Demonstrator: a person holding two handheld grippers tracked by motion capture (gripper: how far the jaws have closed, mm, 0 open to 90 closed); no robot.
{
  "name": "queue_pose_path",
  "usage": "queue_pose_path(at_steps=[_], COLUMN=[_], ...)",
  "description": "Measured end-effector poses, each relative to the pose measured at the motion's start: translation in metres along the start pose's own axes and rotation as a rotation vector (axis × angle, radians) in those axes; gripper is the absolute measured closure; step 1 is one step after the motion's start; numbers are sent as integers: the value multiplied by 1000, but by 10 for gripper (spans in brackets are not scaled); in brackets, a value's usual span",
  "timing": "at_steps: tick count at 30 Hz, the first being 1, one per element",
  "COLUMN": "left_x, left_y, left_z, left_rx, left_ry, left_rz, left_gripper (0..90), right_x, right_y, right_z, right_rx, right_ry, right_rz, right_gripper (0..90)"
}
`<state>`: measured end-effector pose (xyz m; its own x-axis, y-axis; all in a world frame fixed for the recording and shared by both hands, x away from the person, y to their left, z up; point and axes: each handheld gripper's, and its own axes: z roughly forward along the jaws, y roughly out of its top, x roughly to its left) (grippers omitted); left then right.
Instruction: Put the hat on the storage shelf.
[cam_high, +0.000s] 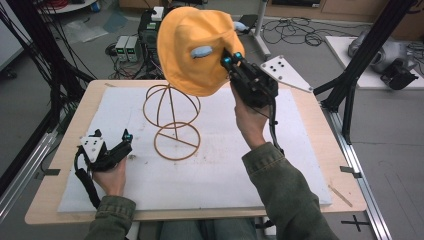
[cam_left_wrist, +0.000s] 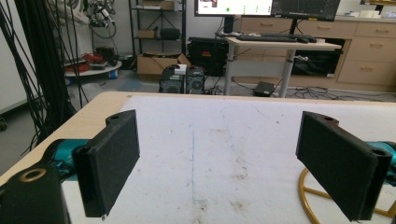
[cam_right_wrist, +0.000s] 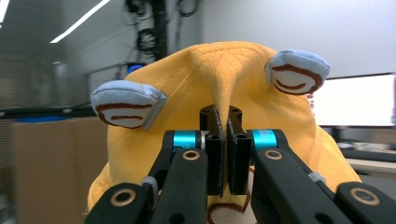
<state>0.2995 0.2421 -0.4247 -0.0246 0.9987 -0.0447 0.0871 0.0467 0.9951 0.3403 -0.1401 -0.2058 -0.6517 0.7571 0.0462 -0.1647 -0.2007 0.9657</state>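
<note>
A yellow cloth hat with small light-blue ears hangs in the air above the table's far side. My right gripper is shut on a pinched fold of it. In the right gripper view the hat bulges around the closed jaws of the right gripper, with one blue ear on each side. Below and left of the hat stands a gold wire hat stand, bare, on the white mat. My left gripper rests low at the mat's left edge, open, its pads wide apart with nothing between them.
The wire stand's ring base shows at the lower right of the left gripper view. Beyond the wooden table lie cables, grey boxes and a black frame post on the right.
</note>
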Motion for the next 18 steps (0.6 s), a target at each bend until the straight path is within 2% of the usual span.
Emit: queue_pose_path(at_steps=[4,6,7,8,9,10,14,15,16,18], left_x=[0,0,0,0,0,0,0,1,1,1], left_y=[0,0,0,0,0,0,-1,-1,-1,-1], left_z=[0,0,0,0,0,0,0,0,0,0], left_rx=[1,-2,-3,-1,-1,-3,-2,0,0,1], left_ry=[-1,-3,-4,-5,-6,-6,-4,-5,-5,-3], left_rz=[-2,-3,-4,-2,-4,-5,-2,-4,-5,-5], left_gripper=[138,138,138,138,138,138,138,138,138,138], right_x=[14,20,23,27,29,29,29,29,29,28], right_y=[-4,-7,-9,-12,-14,-14,-23,-27,-27,-32], right_z=[16,25,29,37,41,41,52,57,57,61], right_rx=[46,91,120,184,220,220,354,413,413,479], right_ry=[86,131,150,183,195,195,239,254,254,266], right_rz=[11,7,7,-5,-5,-5,4,0,0,-11], right_gripper=[888,887,887,887,887,887,884,884,884,884])
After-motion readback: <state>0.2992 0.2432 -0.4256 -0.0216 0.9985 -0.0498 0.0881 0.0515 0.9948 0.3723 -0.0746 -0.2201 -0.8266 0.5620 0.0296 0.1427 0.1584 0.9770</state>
